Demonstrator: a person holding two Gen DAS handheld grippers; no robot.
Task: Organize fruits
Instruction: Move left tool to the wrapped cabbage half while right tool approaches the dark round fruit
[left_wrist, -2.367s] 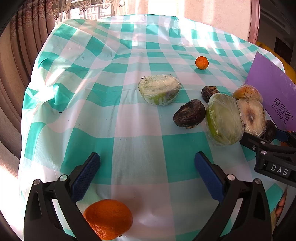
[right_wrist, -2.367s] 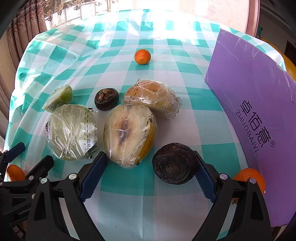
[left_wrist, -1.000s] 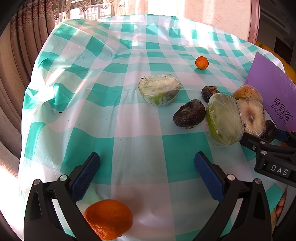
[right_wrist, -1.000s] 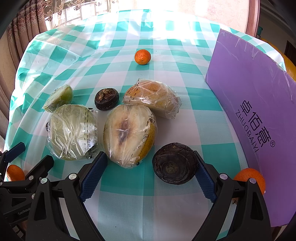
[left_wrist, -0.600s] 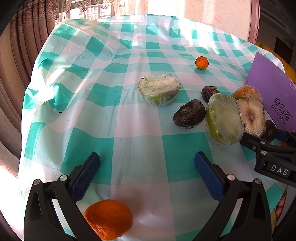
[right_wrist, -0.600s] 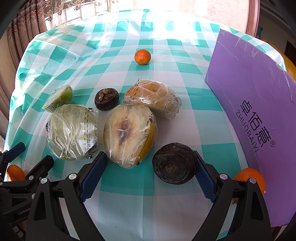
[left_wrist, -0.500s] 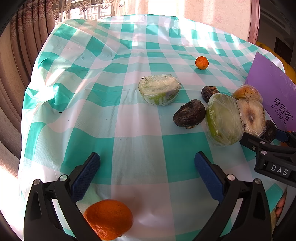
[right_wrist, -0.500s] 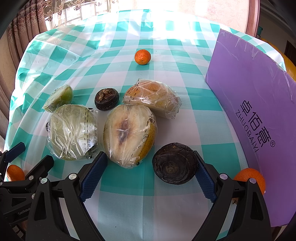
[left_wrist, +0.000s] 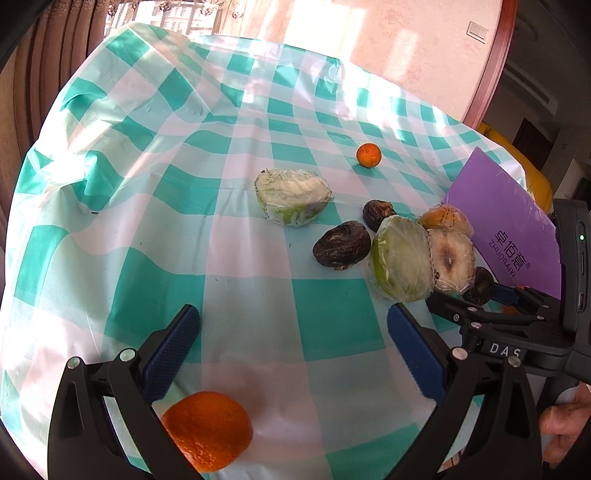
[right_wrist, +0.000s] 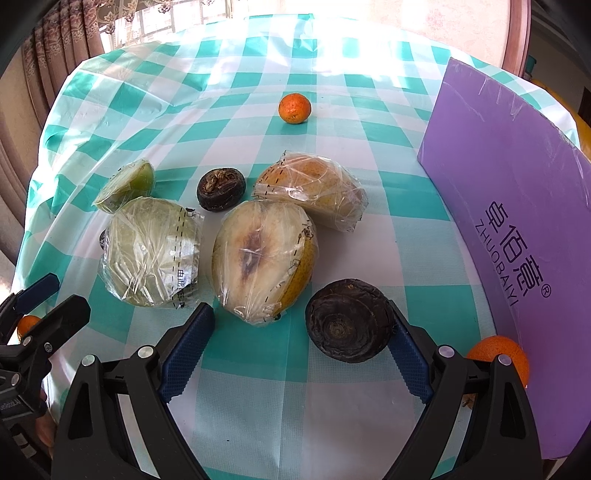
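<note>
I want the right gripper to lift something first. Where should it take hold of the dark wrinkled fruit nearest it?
Across the round sides of the dark fruit, coming down from above. It lies flat and low beside the right gripper's right finger; its open fingers likely need shifting right to straddle it.

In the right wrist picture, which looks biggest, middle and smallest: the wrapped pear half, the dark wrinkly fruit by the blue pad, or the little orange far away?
Largest: wrapped pear half.
Middle: dark wrinkly fruit.
Smallest: little orange, though it lies farthest from the camera, which shrinks it.

Wrapped fruits (right_wrist: 264, 258) clustered on tablecloth (right_wrist: 332, 413), board (right_wrist: 517, 229) at right
</note>
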